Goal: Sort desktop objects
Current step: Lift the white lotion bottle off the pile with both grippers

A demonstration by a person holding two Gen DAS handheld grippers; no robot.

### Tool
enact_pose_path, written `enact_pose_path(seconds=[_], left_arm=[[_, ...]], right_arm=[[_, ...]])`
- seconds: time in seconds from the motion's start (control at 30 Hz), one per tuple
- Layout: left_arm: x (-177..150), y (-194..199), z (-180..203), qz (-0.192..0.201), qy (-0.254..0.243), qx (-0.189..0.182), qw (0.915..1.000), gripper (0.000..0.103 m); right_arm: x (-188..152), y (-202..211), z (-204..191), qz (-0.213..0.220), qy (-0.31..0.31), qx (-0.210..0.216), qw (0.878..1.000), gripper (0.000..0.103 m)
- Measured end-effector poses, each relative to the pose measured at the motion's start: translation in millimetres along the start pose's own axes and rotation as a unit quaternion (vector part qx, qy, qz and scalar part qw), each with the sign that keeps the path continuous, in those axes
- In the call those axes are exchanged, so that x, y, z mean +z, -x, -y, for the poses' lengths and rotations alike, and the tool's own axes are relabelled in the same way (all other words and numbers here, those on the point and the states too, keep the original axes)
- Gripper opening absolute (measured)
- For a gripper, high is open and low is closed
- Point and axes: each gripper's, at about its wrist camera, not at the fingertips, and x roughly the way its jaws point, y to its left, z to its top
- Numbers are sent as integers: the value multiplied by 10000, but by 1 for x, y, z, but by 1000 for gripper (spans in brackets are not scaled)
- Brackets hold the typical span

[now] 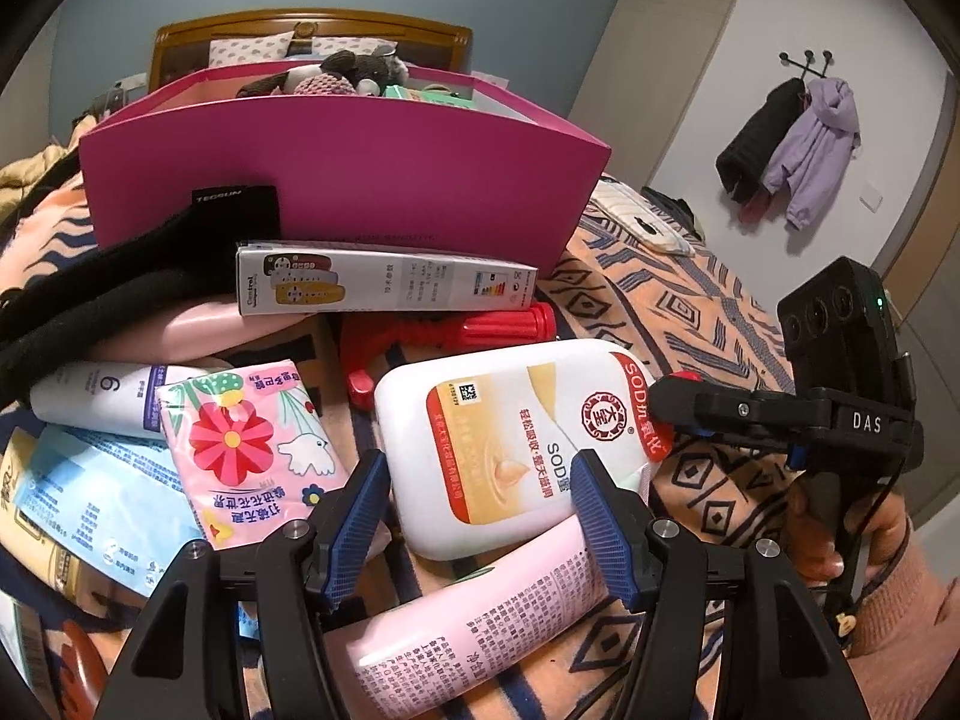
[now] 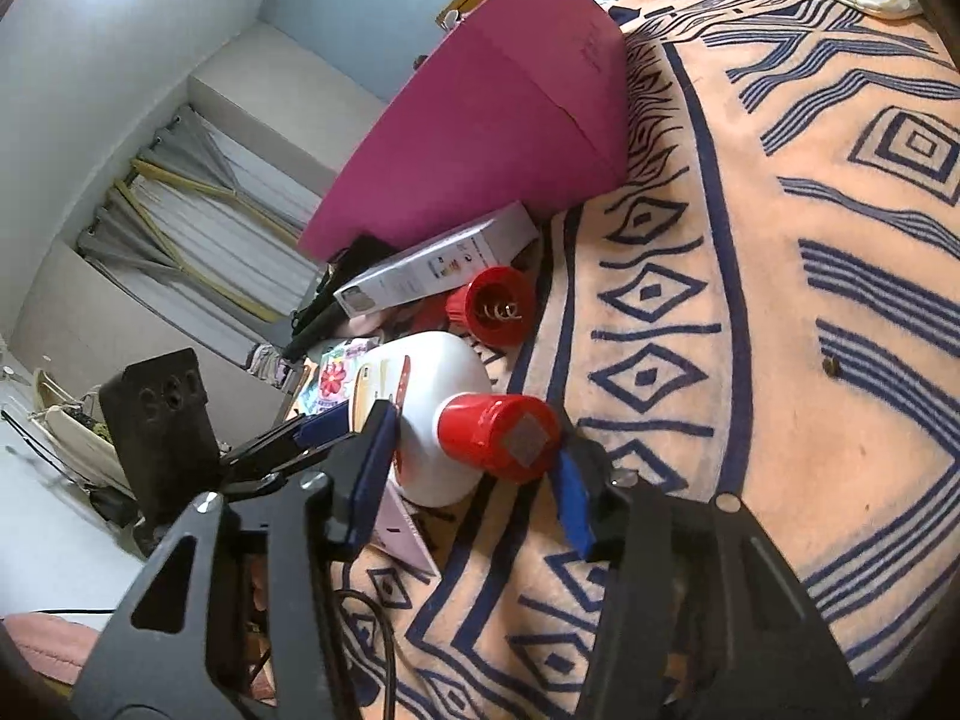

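Between my two grippers, a white SOD lotion bottle [image 1: 516, 444] lies flat on the patterned bed blanket [image 2: 780, 300], red cap [image 2: 501, 435] toward my right gripper [image 2: 474, 480], whose jaws sit half open around it. My left gripper [image 1: 480, 516] is half open, holding nothing; pink box [image 1: 342, 174] waits behind

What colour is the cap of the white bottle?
The cap of the white bottle is red. It shows best in the right wrist view.
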Motion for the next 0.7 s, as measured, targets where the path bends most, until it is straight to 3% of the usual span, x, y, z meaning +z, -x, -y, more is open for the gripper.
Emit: enact_pose_path(seconds=[0.13, 0.2, 0.4, 0.7], left_arm=[[2, 3, -1, -47, 229, -114, 9997, 62], [4, 6, -1, -27, 295, -137, 9995, 62], [9, 19, -2, 155, 469, -313, 9983, 61], [23, 39, -2, 520, 533, -424, 9963, 61]], right_arm=[[2, 2, -2, 37, 10, 79, 10000, 48], [4, 4, -7, 82, 51, 166, 9998, 41], [12, 11, -25, 203, 347, 151, 9991, 41], [28, 22, -37, 341, 398, 507, 9973, 37]])
